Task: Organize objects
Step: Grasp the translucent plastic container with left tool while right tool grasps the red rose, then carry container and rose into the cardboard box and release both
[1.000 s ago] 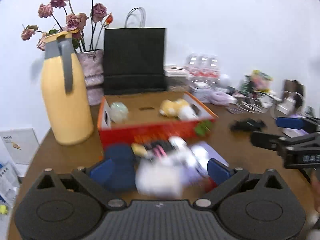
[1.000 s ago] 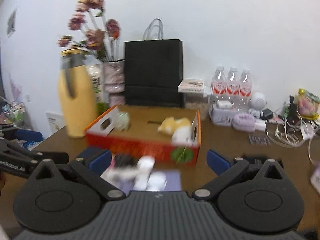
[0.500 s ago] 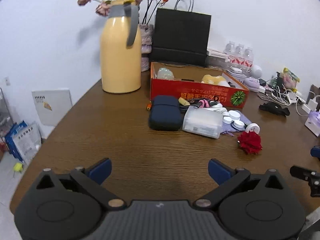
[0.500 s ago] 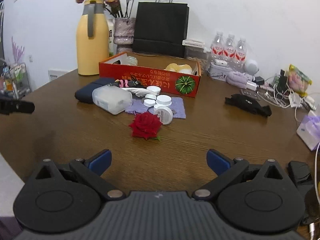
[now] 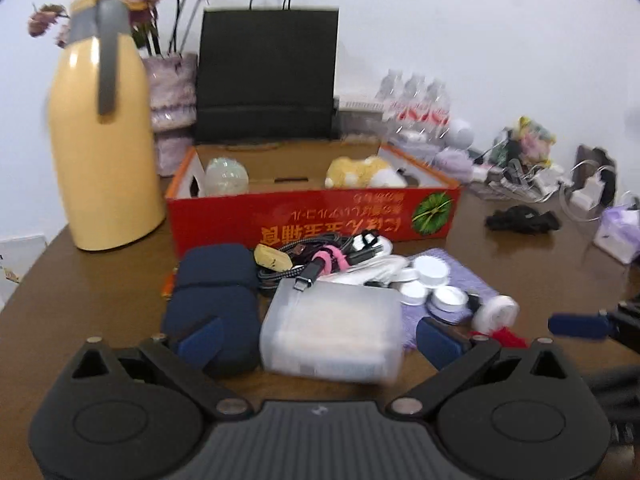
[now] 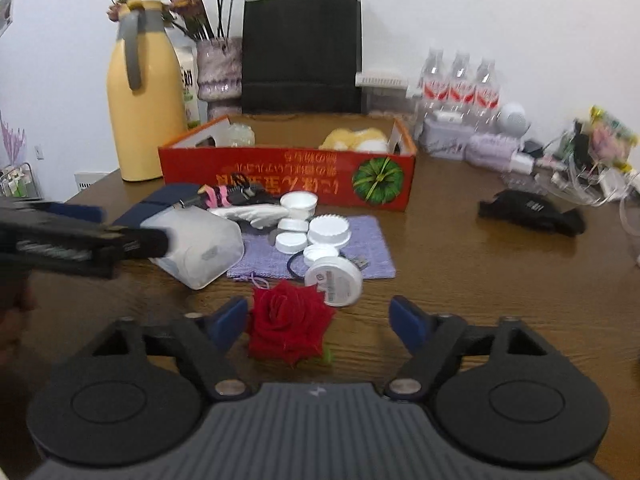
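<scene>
Both sets of jaws released, nothing held. Right gripper [image 6: 320, 322] straddling red rose [image 6: 290, 322] on table [image 6: 460, 272], before red box [image 6: 288, 178]. Left gripper [image 5: 320, 334] facing frosted plastic case [image 5: 332, 334]. Rose likely light, soft, crushable; best pinched gently across bloom's base.

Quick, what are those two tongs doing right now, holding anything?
Left tongs: open, holding nothing, plastic box between the tips.
Right tongs: open, holding nothing, red rose between the tips.
</scene>
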Available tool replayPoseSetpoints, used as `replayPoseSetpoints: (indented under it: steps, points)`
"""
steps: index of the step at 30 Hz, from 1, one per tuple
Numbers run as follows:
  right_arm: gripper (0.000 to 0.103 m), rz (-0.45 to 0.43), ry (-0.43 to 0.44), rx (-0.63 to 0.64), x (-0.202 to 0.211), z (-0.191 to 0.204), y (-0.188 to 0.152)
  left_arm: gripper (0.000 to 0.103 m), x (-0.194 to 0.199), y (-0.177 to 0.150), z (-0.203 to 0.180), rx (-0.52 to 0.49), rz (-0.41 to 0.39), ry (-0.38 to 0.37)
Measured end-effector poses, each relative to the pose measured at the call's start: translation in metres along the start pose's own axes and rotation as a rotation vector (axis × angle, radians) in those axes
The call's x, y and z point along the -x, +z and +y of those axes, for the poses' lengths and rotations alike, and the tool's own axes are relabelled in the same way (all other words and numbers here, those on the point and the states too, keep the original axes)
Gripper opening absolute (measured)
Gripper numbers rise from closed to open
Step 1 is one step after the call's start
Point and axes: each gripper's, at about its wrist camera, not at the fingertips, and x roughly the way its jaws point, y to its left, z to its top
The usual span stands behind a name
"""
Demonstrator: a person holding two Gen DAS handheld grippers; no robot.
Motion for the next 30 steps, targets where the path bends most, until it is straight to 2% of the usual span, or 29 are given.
replayPoseSetpoints:
  steps: [1,3,5,8,16,20,22,24,25,27,29,30]
  points:
    - [0.075,0.015,0.016,-0.004,-0.007,0.000,0.000,0.102,-0.009,0.002,-0.001,-0.002,0.014,0.000]
    - [0.057,0.035,0.039,0.007,-0.017,0.003,-0.001,0.097,-0.020,0.002,-0.001,0.005,0.037,-0.001]
    - [0.043,0.046,0.053,0.026,-0.021,0.006,-0.003,0.083,-0.019,0.000,-0.001,0.001,0.026,-0.020]
    - [0.038,0.042,0.052,0.036,-0.018,0.009,-0.007,0.082,-0.008,-0.004,-0.002,0.003,0.033,-0.006]
    - [0.036,0.022,0.107,0.039,0.034,0.015,-0.021,0.082,0.076,-0.041,-0.001,0.103,0.063,0.031]
    - [0.036,0.044,0.121,0.039,0.055,0.021,-0.038,0.083,0.104,-0.064,-0.014,0.033,0.077,0.071]
    - [0.039,0.061,0.130,0.044,0.061,0.024,-0.045,0.083,0.107,-0.072,-0.017,0.019,0.113,0.070]
    - [0.043,0.060,0.133,0.035,0.068,0.026,-0.051,0.089,0.106,-0.077,-0.018,0.019,0.140,0.064]
    - [0.044,0.055,0.130,0.029,0.071,0.026,-0.054,0.092,0.106,-0.079,-0.019,0.015,0.139,0.059]
    - [0.049,0.048,0.123,0.022,0.078,0.027,-0.057,0.092,0.103,-0.082,-0.021,0.004,0.138,0.065]
    - [0.048,0.046,0.116,0.019,0.081,0.027,-0.059,0.090,0.098,-0.082,-0.023,-0.001,0.150,0.081]
    - [0.043,0.047,0.110,0.018,0.082,0.027,-0.060,0.087,0.097,-0.084,-0.023,-0.009,0.162,0.087]
